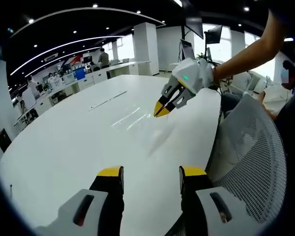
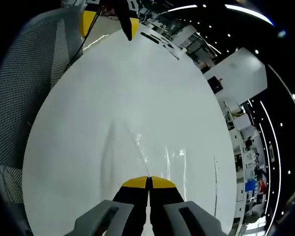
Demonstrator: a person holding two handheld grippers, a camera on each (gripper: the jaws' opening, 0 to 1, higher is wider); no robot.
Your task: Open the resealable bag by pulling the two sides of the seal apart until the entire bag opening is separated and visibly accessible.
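Two grippers: left gripper [image 1: 151,178] wide over table [image 1: 64,142]; right gripper [image 2: 148,182] closed, empty.

A white table [image 1: 73,142] is taking up the foreground of the left gripper view, and a grey mesh chair [image 1: 255,162] is standing at its right edge. Behind the table, desks [image 1: 83,78] are running along the left, a white pillar [image 1: 146,46] is rising near the middle, and a person [image 1: 103,57] is standing far back. In the right gripper view ceiling lights are glaring off the tabletop.
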